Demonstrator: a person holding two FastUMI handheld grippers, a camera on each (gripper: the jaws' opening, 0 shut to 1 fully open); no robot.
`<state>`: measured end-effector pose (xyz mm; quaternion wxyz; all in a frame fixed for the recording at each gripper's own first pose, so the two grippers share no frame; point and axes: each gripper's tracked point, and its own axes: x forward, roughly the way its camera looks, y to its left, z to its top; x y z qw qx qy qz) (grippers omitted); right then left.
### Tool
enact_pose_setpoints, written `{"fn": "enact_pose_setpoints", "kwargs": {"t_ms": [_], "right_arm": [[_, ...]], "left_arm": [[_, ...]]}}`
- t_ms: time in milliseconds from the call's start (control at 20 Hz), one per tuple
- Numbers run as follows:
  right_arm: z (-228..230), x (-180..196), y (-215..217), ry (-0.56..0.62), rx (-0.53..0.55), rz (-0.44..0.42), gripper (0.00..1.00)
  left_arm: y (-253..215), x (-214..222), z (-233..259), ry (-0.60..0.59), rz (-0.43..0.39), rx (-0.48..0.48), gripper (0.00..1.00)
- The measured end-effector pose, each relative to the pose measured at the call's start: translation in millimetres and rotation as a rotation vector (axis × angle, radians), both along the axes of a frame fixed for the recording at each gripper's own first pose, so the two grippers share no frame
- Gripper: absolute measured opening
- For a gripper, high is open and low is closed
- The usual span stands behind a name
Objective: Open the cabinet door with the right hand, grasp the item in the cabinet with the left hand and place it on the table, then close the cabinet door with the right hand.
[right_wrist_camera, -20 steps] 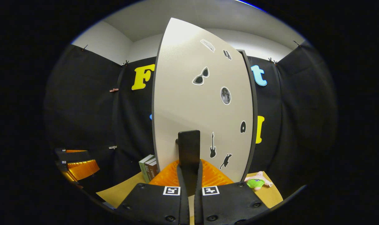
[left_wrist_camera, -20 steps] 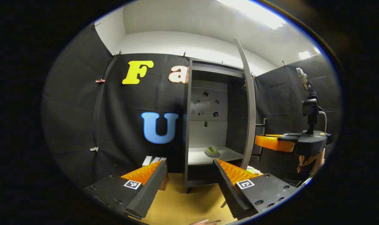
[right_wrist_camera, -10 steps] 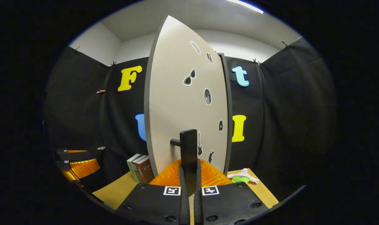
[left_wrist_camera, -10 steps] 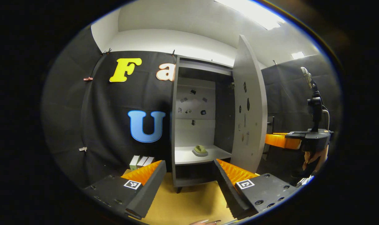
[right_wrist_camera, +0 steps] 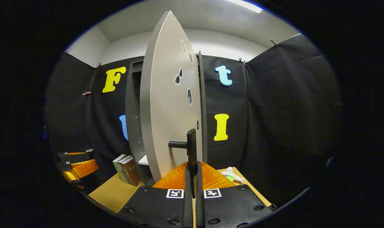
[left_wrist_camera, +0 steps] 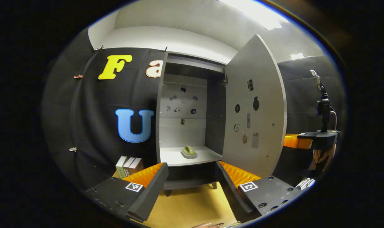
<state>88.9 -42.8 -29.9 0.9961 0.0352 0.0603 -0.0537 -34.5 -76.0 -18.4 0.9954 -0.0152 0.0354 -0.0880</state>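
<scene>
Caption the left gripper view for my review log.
Open left gripper faces the grey cabinet, door swung wide, small green item on its shelf.

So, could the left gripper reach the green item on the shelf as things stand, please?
Probably yes: the door is swung wide, the left gripper is open and faces the green item, and nothing stands between them.

grey cabinet door (left_wrist_camera: 255, 104), green item (left_wrist_camera: 189, 151)

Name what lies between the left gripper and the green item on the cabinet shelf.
In the left gripper view, between the left gripper and the green item lie only bare table and the shelf's front edge.
</scene>
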Motion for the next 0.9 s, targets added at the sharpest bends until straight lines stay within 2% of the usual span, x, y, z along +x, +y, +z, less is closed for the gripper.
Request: {"fn": "enact_pose_setpoints", "kwargs": {"t_ms": [400, 500, 550, 600, 900], "right_arm": [[-3, -5, -58, 0.004, -0.039, -0.013, 0.07], [-4, -4, -70, 0.005, 0.002, -0.002, 0.05], [-4, -4, -71, 0.007, 0.028, 0.013, 0.05], [-4, -4, -73, 0.009, 0.046, 0.027, 0.06], [3, -26, -75, 0.017, 0.133, 0.171, 0.08]], "left_arm": [[-55, 41, -6, 0.025, -0.042, -0.009, 0.95], [-62, 53, -5, 0.028, -0.034, -0.01, 0.95], [-65, 60, -6, 0.03, -0.028, -0.008, 0.96], [-68, 68, -6, 0.031, -0.023, -0.001, 0.92], [-57, 130, 2, 0.018, 0.026, 0.061, 0.95]]}}
